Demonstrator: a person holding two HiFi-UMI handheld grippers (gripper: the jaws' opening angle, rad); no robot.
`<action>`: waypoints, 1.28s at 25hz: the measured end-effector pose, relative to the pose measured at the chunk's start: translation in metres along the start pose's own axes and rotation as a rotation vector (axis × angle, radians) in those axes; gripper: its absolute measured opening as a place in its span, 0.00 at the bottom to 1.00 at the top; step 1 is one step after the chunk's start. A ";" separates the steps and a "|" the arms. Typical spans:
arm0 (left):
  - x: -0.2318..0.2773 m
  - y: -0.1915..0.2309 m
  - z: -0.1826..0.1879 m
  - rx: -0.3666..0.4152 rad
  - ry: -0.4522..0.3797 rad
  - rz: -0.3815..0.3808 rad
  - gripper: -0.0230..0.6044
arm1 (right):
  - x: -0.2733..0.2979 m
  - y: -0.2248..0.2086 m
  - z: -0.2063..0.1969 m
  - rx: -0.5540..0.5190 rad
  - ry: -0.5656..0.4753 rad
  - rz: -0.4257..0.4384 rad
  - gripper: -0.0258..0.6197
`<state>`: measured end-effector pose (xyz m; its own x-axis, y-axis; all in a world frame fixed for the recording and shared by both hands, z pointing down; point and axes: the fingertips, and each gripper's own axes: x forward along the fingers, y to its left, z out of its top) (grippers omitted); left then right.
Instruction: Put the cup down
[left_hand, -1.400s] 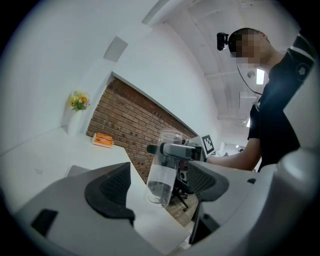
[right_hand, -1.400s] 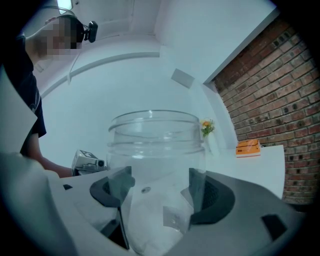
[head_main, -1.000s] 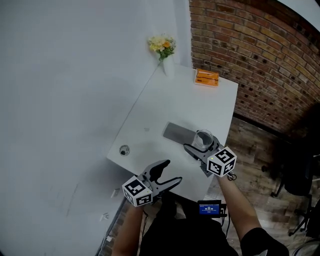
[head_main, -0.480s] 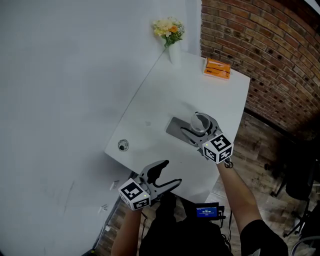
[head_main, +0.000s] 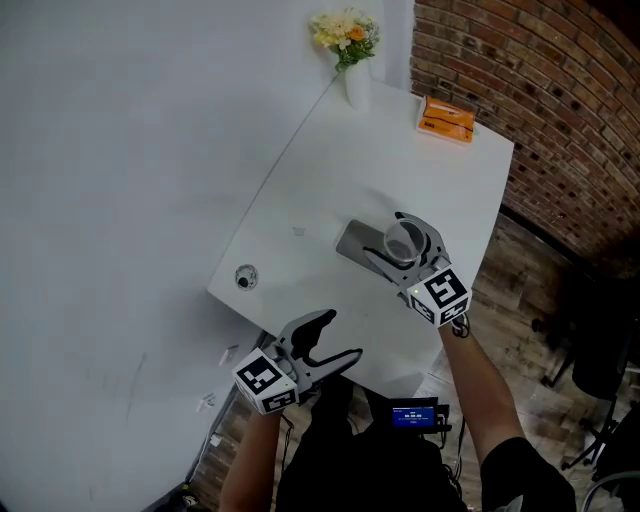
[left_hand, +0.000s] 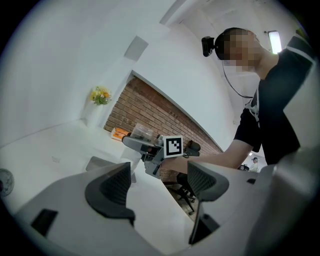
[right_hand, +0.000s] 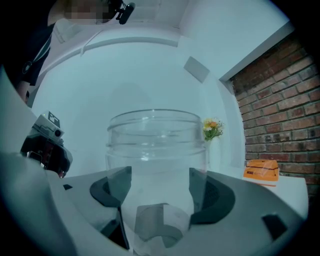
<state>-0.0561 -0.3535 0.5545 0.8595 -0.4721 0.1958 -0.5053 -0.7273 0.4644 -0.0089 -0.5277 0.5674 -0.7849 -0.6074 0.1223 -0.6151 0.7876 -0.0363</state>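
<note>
White table (head_main: 330, 170), wood floor (head_main: 515, 270) on its R side. Grey mat (head_main: 350, 240) mid-table. Orange packet (head_main: 446, 118) and flower vase (head_main: 352, 70) at far end. White wall (head_main: 130, 150) L, brick wall (head_main: 540, 90) beyond.
L gripper (head_main: 338, 337) at near edge: jaws wide apart, nothing between.
R gripper (right_hand: 159, 192): jaws clamped on clear glass cup (head_main: 404, 240), upright over mat; contact w/ mat unclear.

white wall (head_main: 120, 150), red brick wall (head_main: 545, 90), wooden floor (head_main: 515, 300), white table (head_main: 380, 160)

looks like an office: white desk (head_main: 400, 130), brick wall (head_main: 545, 80), swivel chair (head_main: 603, 350), wood floor (head_main: 512, 262)
</note>
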 end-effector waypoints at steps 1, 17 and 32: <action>0.000 0.000 0.000 -0.001 -0.001 0.000 0.61 | -0.002 0.001 0.000 -0.007 -0.001 -0.001 0.62; -0.006 -0.006 0.003 0.006 -0.006 0.008 0.61 | -0.009 -0.002 0.006 0.016 -0.020 -0.003 0.69; -0.009 -0.013 0.003 0.018 -0.028 -0.019 0.61 | -0.074 -0.006 0.010 0.098 -0.013 -0.079 0.73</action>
<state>-0.0576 -0.3413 0.5446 0.8667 -0.4717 0.1625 -0.4903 -0.7452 0.4519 0.0527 -0.4886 0.5487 -0.7340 -0.6692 0.1160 -0.6792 0.7235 -0.1237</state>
